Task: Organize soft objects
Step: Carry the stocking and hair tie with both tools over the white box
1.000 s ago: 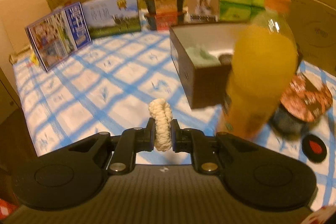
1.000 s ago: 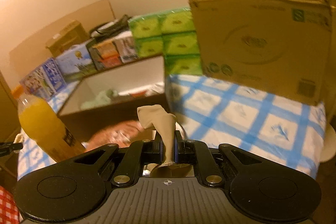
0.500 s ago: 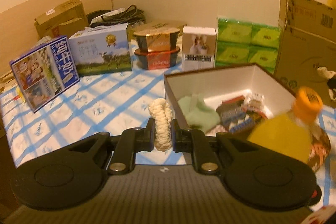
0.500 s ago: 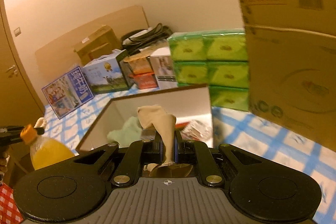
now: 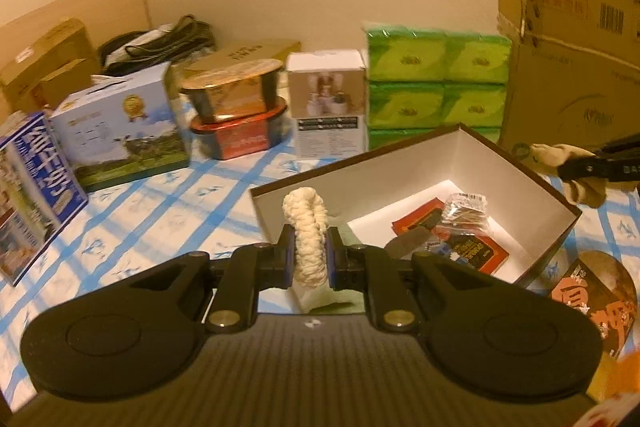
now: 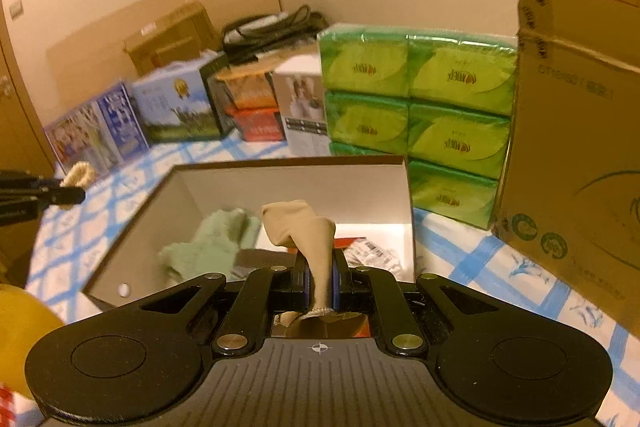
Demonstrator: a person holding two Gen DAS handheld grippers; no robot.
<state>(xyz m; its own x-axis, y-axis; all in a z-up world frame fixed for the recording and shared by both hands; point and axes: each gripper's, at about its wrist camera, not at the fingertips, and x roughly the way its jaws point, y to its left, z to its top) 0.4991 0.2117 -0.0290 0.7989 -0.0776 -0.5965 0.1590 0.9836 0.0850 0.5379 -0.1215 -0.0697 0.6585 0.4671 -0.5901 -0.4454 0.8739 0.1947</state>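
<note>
While the left hand-held gripper (image 5: 311, 259) pinches a knobbly cream rope ring (image 5: 306, 227) at the open white-lined box (image 5: 408, 167), the right hand-held gripper (image 6: 320, 283) clamps a smooth beige sock (image 6: 308, 231) over it, near a fuzzy green cloth (image 6: 208, 247) inside.

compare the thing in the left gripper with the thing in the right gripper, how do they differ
The cream braided rope ring in the left gripper is knobbly, thick and stands in a stiff loop. The beige sock in the right gripper is smooth, thin and flops over at its top. Both are soft, pale, pinched upright between closed fingers, near the open box.
</note>
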